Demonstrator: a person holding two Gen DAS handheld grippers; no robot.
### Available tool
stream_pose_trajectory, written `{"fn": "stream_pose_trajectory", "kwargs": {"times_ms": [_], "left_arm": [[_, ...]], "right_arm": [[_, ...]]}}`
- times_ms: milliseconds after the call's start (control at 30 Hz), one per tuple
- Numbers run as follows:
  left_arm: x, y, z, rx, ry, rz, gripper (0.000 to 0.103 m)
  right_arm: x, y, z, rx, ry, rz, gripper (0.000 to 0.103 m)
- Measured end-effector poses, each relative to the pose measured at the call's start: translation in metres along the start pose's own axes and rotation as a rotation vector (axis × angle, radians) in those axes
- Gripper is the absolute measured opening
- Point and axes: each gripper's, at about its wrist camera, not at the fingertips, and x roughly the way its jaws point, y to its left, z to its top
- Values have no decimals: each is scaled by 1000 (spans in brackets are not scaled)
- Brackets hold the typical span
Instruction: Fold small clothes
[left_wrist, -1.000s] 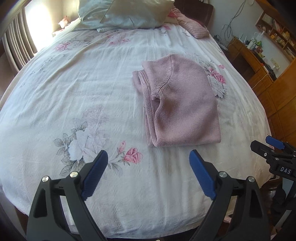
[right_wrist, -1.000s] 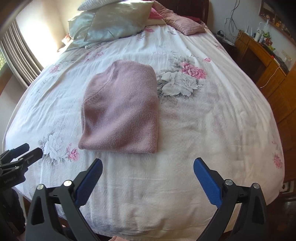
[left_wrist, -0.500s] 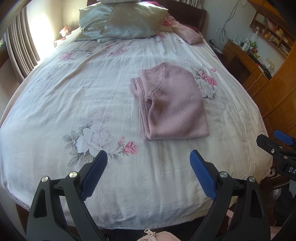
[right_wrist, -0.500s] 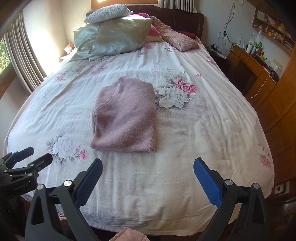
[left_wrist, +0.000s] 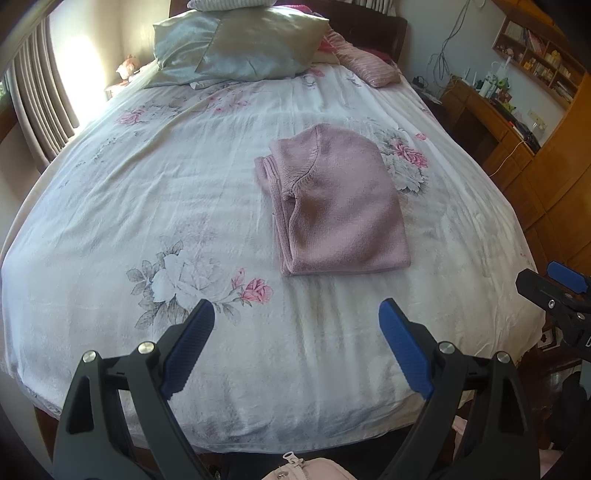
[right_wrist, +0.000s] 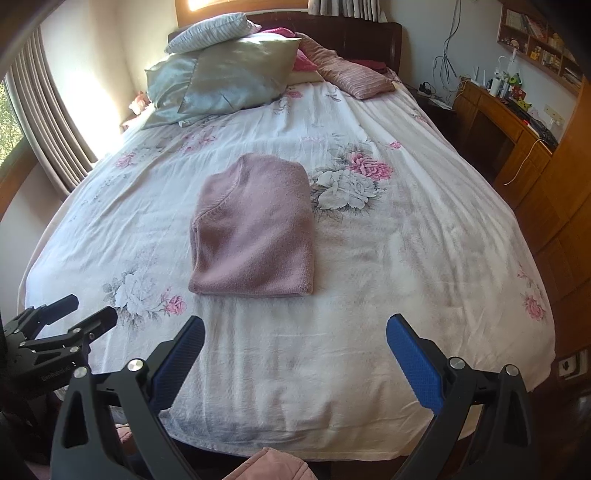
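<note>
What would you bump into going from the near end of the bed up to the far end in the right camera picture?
Right tool → bare flowery bedspread → folded pink sweater → big silvery pillows → striped pillow → dark wooden headboard.

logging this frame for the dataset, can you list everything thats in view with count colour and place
sweater: one, dusty pink, folded, middle of the bed
bedspread: one, white with pink and grey flowers, covering the bed
pillows: several, silvery green, striped white, pink, piled at the headboard
headboard: one, dark wood, far end
curtain: one, beige, window side
desk: one, orange-brown wood, cluttered, beside the bed
wall shelf: one, wooden, above the desk
left tongs: one, black with blue pads, open, at the bed's foot
right tongs: one, same colours, open, at the bed's foot
</note>
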Motion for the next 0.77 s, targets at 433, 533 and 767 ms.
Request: {"fn": "stream_pose_trajectory", "kwargs": {"times_ms": [433,533,767], "left_arm": [[2,0,1,-2,8,1,90],[2,0,1,-2,9,0,90],[3,2,2,-4,6,-1,90]], "right_arm": [[1,-4,2,20,-11,-18,99],[4,-6,4,20,1,-23,99],[9,-9,5,33,19,-20,99]]}}
